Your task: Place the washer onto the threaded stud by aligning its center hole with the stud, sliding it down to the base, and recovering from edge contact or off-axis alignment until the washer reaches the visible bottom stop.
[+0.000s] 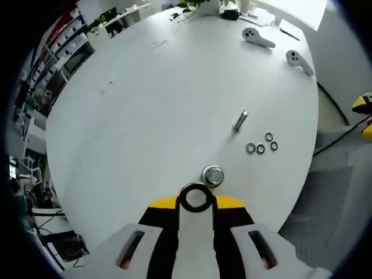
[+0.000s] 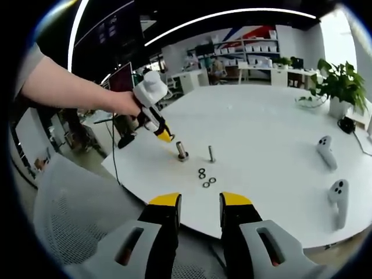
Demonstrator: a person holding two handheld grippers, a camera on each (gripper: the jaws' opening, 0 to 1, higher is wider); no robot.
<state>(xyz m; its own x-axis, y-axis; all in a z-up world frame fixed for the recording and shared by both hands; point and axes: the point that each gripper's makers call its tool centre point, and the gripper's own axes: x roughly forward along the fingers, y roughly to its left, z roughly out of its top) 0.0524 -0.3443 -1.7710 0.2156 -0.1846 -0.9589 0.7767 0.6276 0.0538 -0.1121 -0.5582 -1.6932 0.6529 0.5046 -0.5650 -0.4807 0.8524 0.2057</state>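
Note:
My left gripper [image 1: 196,203] is shut on a dark metal washer [image 1: 196,197], held flat at its yellow tips. Just beyond the washer, a short threaded stud [image 1: 213,175] stands on its wide metal base on the white table [image 1: 145,104]. The washer sits beside the stud's top, off its axis, not around it. In the right gripper view a hand holds the left gripper [image 2: 158,132] close above and to the left of the stud [image 2: 182,152]. My right gripper [image 2: 200,203] hangs open off the table's near edge, holding nothing.
A second bolt [image 1: 240,121] [image 2: 211,154] stands past the stud, with several loose washers [image 1: 261,146] [image 2: 206,179] beside it. Two white controllers [image 1: 257,38] [image 2: 337,195] lie farther out. A potted plant [image 2: 340,87] sits at the far edge, and a mesh chair [image 2: 75,209] is below the table.

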